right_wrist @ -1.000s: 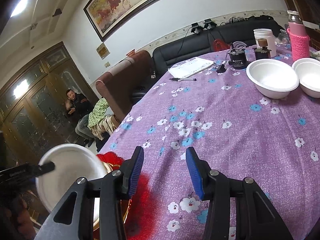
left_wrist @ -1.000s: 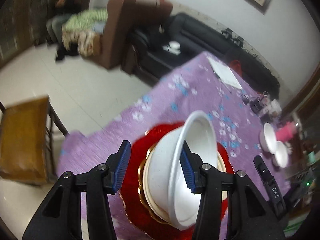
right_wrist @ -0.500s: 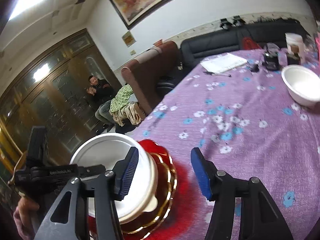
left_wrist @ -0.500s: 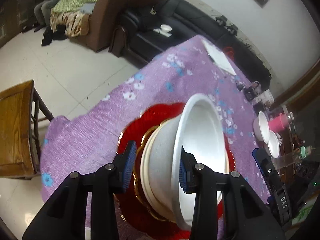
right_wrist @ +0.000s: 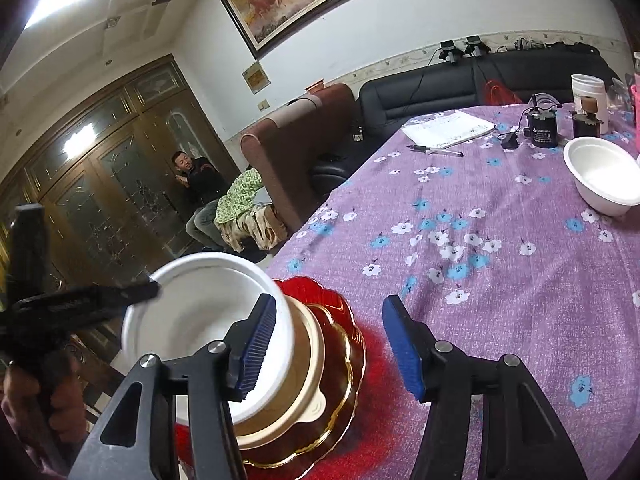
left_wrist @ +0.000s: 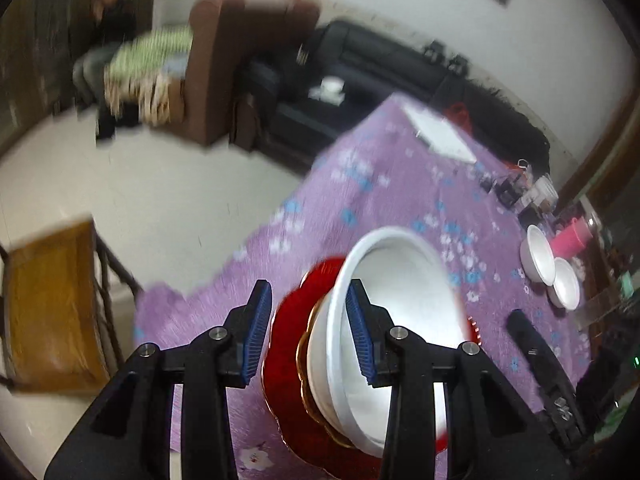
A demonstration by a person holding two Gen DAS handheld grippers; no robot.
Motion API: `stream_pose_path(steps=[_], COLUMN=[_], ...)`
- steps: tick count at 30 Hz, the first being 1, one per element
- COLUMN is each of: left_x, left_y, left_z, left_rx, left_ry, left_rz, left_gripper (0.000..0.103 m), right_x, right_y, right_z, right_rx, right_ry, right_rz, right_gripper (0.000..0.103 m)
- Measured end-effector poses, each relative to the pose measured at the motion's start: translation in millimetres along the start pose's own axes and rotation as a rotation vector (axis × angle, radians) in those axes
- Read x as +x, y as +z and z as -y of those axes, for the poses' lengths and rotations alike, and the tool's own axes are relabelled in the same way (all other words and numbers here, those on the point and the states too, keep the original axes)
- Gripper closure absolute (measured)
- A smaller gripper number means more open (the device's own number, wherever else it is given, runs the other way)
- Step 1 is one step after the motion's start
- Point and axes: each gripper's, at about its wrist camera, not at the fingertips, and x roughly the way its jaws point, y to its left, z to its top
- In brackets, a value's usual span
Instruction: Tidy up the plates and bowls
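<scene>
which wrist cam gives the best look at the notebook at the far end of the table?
Right wrist. The notebook is sharp there, with its printed page and the pen beside it visible. In the left wrist view it is only a small, motion-blurred white patch.

Purple floral tablecloth (right_wrist: 500,280) — red plate (right_wrist: 352,344), white bowl (right_wrist: 604,184), notebook (right_wrist: 448,130).

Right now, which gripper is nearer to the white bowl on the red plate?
Left. The left gripper straddles the bowl rim, one finger inside. The right gripper stands open beside the bowl, nothing between its fingers.
</scene>
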Motion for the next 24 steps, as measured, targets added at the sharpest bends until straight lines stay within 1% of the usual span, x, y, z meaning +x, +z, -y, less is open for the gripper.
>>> stream_pose_path(steps=[2,6,8,12,14,17,19,21,24], left_x=[13,31,28,22,9,-21,-31,-32,-32], left_y=[-5,-15,-16,-14,-12,-10,-10,-10,-12], left_z=[-10,-6,1,-2,-4,16,28,43,56], left_rx=[-0.039,-0.035,-0.010,-0.027,-0.031,0.050,0.106,0.156,0.186], left_ry=[-0.021,-0.021,-0.009,-0.032,-0.010,0.058,0.093,0.131,0.203], left_rz=[-0.041,-0.099,-0.078,-0.083,-0.033,0.107,0.145,0.158,0.188], left_gripper=[0.067,0.066,0.066,0.066,0.066,0.066,0.065,0.064,0.064], right_x=[-3,-2,-2,-9,-13,-20,-25,-28,-35], right_y=[1,4,5,6,9,14,18,21,22], right_z=[-1,-4,-7,-13,-9,-1,8,16,32], right_rx=[-0.007,-0.003,0.002,-0.023,-0.005,0.012,0.028,0.050,0.083], right_ry=[0.002,0.043,0.064,0.063,0.066,0.048,0.033,0.027,0.016], right_rz=[0.009,-0.008,-0.020,0.009,0.018,0.043,0.054,0.060,0.069], right_gripper=[0.045,0.045,0.045,0.045,0.045,0.045,0.045,0.045,0.044])
